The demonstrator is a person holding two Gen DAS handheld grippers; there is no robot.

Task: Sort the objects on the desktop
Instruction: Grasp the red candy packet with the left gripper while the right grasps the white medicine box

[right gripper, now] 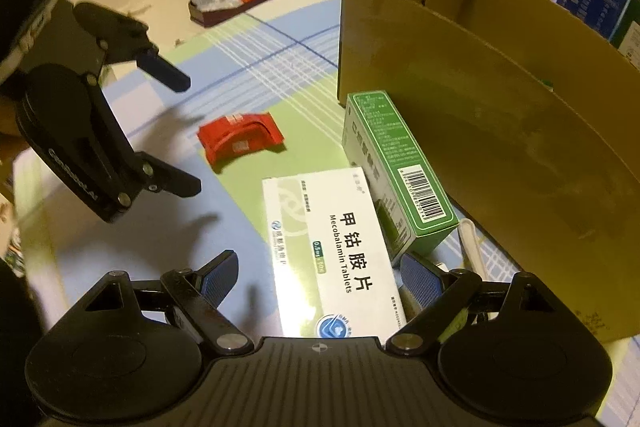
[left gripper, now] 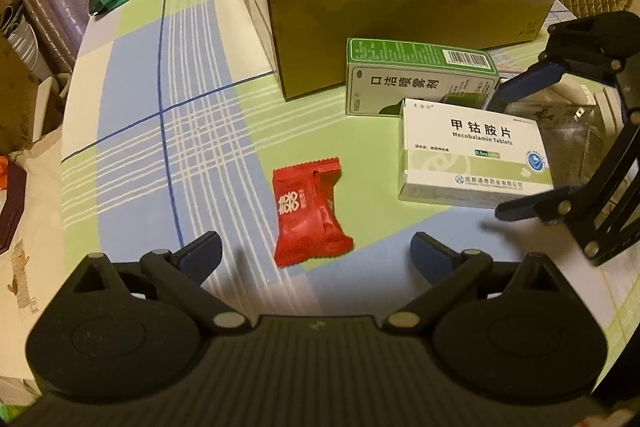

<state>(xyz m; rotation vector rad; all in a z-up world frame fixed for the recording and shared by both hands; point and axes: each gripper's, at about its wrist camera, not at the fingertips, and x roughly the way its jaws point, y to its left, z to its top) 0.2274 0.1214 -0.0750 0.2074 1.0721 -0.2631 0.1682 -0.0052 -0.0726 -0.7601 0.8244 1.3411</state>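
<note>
The right tongs [right gripper: 316, 281] stood wide, straddling the near end of the white box [right gripper: 330, 251], pads not yet touching. It looked light, stiff and glossy, best pinched across its long sides. The left tongs [left gripper: 316, 261] gaped wide just short of the soft, crinkly red packet [left gripper: 308, 215].

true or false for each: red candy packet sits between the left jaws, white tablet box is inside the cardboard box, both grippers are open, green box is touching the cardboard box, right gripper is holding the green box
1. False: the red candy packet lies on the tablecloth ahead of the left gripper.
2. False: the white tablet box lies outside the cardboard box.
3. True: the left gripper and the right gripper both show wide jaws.
4. Cannot tell: the green box is right beside it.
5. False: it holds nothing; the white tablet box lies between its jaws.
</note>
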